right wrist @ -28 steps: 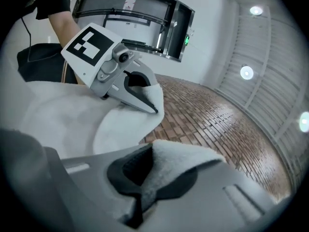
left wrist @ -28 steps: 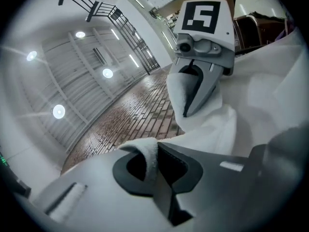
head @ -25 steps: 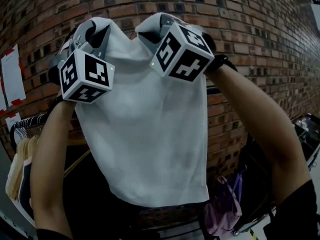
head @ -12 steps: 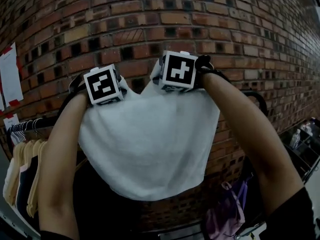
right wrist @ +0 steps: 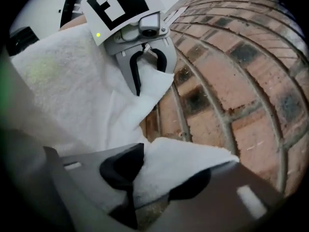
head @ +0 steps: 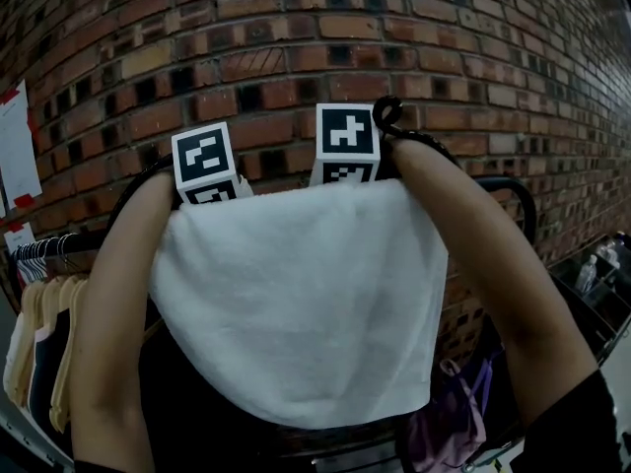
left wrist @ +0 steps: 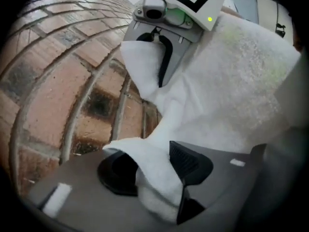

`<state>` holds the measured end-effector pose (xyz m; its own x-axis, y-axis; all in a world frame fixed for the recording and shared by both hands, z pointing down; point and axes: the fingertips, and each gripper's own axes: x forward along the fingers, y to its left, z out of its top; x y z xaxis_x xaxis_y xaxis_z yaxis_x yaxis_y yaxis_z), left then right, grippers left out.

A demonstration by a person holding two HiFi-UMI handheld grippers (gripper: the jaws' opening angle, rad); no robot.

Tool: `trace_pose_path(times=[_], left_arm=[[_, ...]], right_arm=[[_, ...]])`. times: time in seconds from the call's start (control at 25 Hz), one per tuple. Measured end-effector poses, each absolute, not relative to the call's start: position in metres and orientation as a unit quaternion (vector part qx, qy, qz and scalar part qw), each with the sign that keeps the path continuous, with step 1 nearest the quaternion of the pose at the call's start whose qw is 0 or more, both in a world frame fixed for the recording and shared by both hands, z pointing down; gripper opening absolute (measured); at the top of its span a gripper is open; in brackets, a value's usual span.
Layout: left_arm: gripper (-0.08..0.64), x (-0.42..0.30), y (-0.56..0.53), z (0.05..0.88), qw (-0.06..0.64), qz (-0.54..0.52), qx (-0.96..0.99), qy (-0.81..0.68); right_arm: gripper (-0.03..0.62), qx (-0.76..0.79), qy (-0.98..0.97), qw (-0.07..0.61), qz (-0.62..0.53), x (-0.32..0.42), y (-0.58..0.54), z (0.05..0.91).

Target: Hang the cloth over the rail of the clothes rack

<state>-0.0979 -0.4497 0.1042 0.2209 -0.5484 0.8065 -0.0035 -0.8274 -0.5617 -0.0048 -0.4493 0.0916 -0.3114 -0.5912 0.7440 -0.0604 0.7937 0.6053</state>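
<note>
The white cloth [head: 296,304] hangs down toward me, its top fold level with the black rail [head: 515,189], which it hides across the middle. Both grippers reach over that fold to the wall side, and only their marker cubes show: left [head: 204,158] and right [head: 347,144]. In the left gripper view, my left gripper [left wrist: 154,170] has a corner of cloth [left wrist: 145,168] lying loosely between its jaws, which are opening. My right gripper [right wrist: 157,175] is also opening, with another cloth corner [right wrist: 183,163] between its parted pads.
A brick wall [head: 296,57] stands close behind the rack. Hangers with garments [head: 39,343] crowd the rail's left end. A purple bag [head: 449,412] hangs low at the right. White papers [head: 15,151] are stuck on the wall at far left.
The cloth has come down from overhead and over the rail, and its front now hangs flat. Both grippers dropped behind the fold, out of the head view except for their cubes.
</note>
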Motion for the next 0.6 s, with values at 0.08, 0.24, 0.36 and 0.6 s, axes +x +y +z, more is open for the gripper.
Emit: trace_pose_path(times=[0.08, 0.24, 0.36, 0.6], left_arm=[[0.229, -0.091, -0.445, 0.102, 0.228, -0.582, -0.761, 0.174], [0.35, -0.084, -0.441, 0.096, 0.191, -0.542, -0.8, 0.175], [0.357, -0.091, -0.448, 0.093, 0.185, -0.537, -0.801, 0.191], [0.368, -0.106, -0.44, 0.067, 0.144, -0.466, -0.846, 0.214]], right_arm=[[0.161, 0.208, -0.767, 0.55, -0.256, -0.006, -0.449, 0.09], [0.218, 0.191, -0.797, 0.527, -0.224, -0.011, -0.442, 0.092], [0.218, 0.198, -0.815, 0.497, -0.224, -0.012, -0.443, 0.08], [0.218, 0.192, -0.845, 0.466, -0.181, -0.006, -0.436, 0.074]])
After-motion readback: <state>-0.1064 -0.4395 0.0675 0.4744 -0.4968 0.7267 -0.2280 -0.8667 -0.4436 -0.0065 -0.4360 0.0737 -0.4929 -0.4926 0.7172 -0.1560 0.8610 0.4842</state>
